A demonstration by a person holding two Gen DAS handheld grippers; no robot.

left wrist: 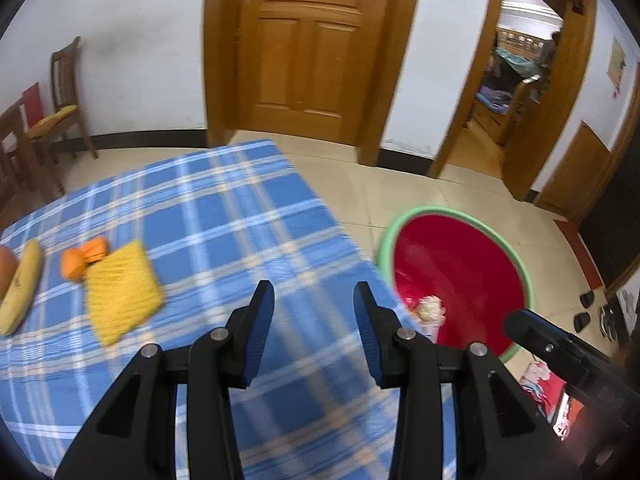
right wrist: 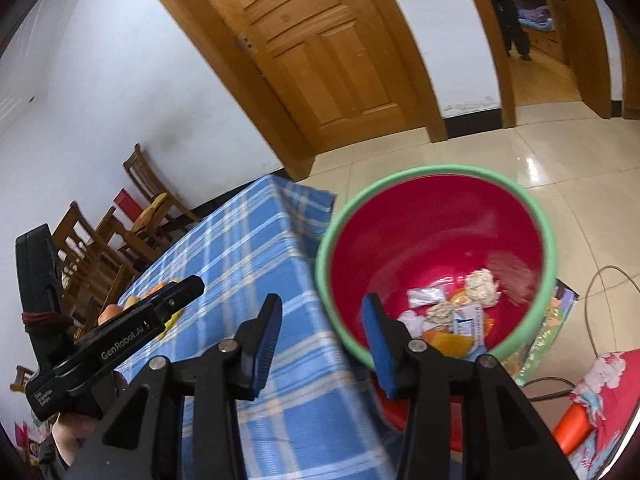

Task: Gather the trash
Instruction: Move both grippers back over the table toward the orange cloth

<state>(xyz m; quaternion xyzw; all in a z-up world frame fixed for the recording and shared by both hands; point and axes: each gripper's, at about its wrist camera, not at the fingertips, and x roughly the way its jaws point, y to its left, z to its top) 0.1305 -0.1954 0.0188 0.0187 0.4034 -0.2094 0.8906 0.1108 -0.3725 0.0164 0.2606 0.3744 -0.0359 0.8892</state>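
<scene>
Trash (right wrist: 452, 312) lies in the red basin (right wrist: 440, 216) just beyond my right gripper (right wrist: 320, 320), whose jaws stand apart, empty.

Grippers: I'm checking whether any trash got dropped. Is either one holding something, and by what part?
Nothing is held: the left gripper and right gripper both stand open and empty.

Both wrist views look down — sharing basin (left wrist: 520, 264) (right wrist: 440, 208).

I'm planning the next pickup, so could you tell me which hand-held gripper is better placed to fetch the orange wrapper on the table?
Left, probably. The left hand-held gripper hangs open and empty over the table, near the orange wrapper. The right hand-held gripper, also empty, sits by the basin.
</scene>
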